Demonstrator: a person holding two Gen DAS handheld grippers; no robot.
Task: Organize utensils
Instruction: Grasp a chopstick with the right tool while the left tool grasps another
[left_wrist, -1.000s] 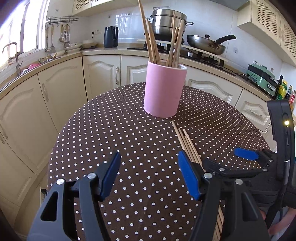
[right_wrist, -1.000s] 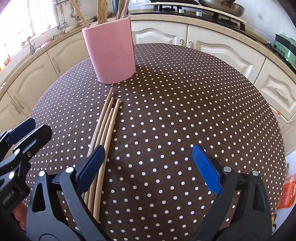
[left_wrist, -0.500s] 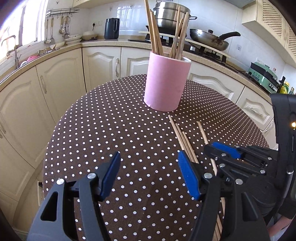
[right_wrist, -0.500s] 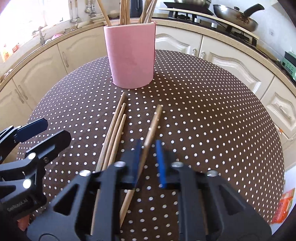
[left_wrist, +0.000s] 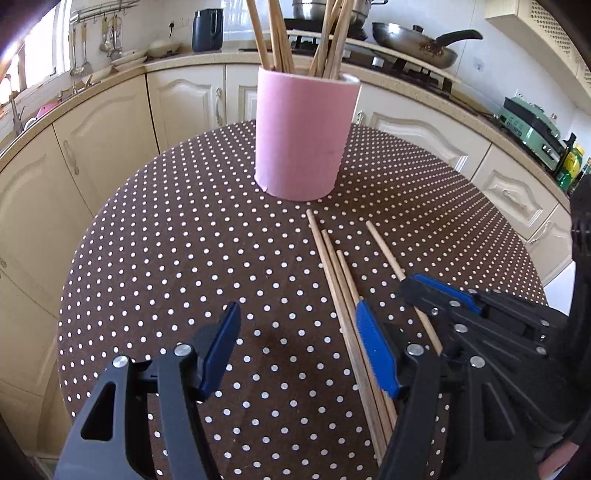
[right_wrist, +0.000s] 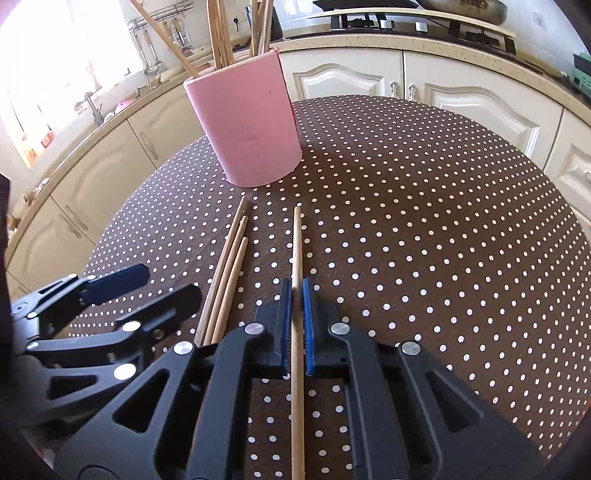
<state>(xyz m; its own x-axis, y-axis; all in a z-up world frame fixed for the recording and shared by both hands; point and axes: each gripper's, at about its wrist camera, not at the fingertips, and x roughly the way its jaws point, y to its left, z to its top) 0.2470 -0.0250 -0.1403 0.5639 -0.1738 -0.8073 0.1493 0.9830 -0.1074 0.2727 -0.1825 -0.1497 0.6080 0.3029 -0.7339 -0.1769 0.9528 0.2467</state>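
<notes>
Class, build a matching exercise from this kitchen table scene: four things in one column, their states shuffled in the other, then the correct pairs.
Things:
1. right gripper
2. left gripper
3. pink holder
4. three chopsticks

States:
A. lying loose side by side on the table
B. standing upright, filled with chopsticks
C. shut on one chopstick
D. open, holding nothing

Pairs: 1-C, 2-D, 3-B, 4-A
</notes>
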